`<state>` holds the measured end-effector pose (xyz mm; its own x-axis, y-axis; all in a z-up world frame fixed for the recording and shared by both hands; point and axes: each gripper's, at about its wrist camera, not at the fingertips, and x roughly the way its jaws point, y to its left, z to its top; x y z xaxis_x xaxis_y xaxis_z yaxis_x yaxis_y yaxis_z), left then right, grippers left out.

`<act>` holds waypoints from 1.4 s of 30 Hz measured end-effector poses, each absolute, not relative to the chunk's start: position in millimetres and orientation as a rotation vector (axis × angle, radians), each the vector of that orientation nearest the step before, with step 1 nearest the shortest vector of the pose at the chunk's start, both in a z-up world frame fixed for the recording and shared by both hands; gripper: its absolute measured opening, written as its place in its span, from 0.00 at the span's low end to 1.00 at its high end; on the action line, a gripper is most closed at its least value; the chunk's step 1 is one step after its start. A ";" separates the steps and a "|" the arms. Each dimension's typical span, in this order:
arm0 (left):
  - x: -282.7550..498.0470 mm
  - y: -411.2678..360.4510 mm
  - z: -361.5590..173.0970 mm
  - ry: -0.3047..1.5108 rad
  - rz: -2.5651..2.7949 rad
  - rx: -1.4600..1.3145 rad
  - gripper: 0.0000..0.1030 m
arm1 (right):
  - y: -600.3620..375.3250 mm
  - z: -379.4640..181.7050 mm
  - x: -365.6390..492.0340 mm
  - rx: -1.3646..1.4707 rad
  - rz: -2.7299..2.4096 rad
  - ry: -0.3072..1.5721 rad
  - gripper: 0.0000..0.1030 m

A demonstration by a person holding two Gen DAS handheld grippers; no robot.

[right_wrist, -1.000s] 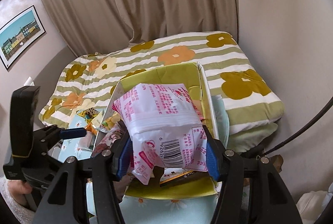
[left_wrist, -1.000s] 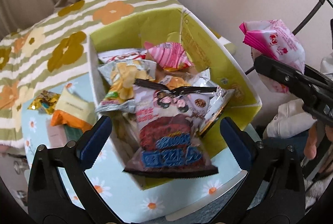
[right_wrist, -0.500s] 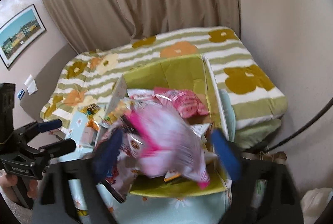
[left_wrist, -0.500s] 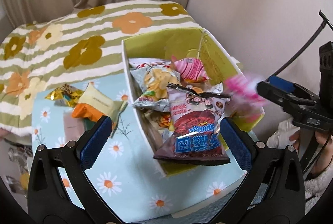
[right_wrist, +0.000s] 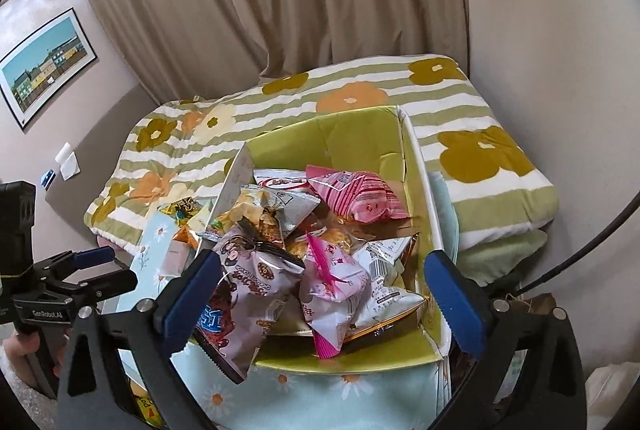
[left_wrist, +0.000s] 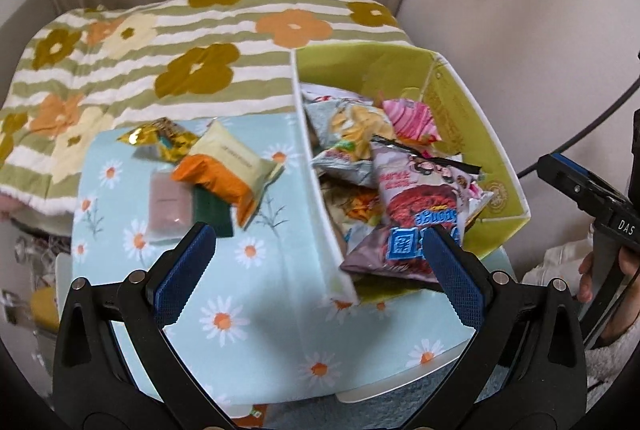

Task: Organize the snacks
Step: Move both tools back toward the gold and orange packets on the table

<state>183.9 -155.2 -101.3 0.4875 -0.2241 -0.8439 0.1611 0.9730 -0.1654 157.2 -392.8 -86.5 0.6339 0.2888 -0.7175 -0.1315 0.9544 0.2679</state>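
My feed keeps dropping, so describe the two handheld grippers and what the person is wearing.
Both the left gripper and the right gripper have black frames with silver bolts and blue textured pads. The left body reads "GenRobot.AI" in white. A fluffy white sleeve shows at the right hand.

Soft, even daylight fills the room, with faint shadows under the snack packets (left_wrist: 416, 206) and no harsh glare. Both views bow strongly toward black round corners. The left wrist view is slightly smeared; the right is sharper.
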 end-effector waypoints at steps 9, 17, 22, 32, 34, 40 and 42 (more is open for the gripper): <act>154.6 -109.0 -99.9 1.042 -0.108 -0.072 1.00 | -368.7 -83.6 157.5 0.163 0.310 0.833 0.98; 147.3 -58.7 -103.3 1.028 -0.096 -0.107 1.00 | -321.5 -72.7 156.6 0.141 0.330 0.804 0.98; 166.0 -22.0 -103.3 1.025 -0.144 -0.085 1.00 | -277.6 -66.8 158.9 0.149 0.312 0.781 0.98; 222.3 60.5 -107.4 1.035 -0.265 -0.064 1.00 | -186.8 -78.7 187.0 0.170 0.252 0.810 0.98; 236.9 74.8 -111.8 1.043 -0.292 -0.067 1.00 | -168.8 -83.9 194.3 0.170 0.236 0.815 0.98; 282.6 99.0 -128.3 1.088 -0.386 -0.052 1.00 | -133.6 -104.9 209.9 0.162 0.216 0.868 0.98; 297.8 99.6 -134.7 1.101 -0.416 -0.019 1.00 | -126.2 -111.2 214.7 0.141 0.217 0.891 0.98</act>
<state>297.8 99.6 -134.7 0.3840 -0.3357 -0.8601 0.3170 0.9229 -0.2186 214.7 -126.2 -111.2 0.6088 0.2458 -0.7543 -0.1287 0.9688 0.2119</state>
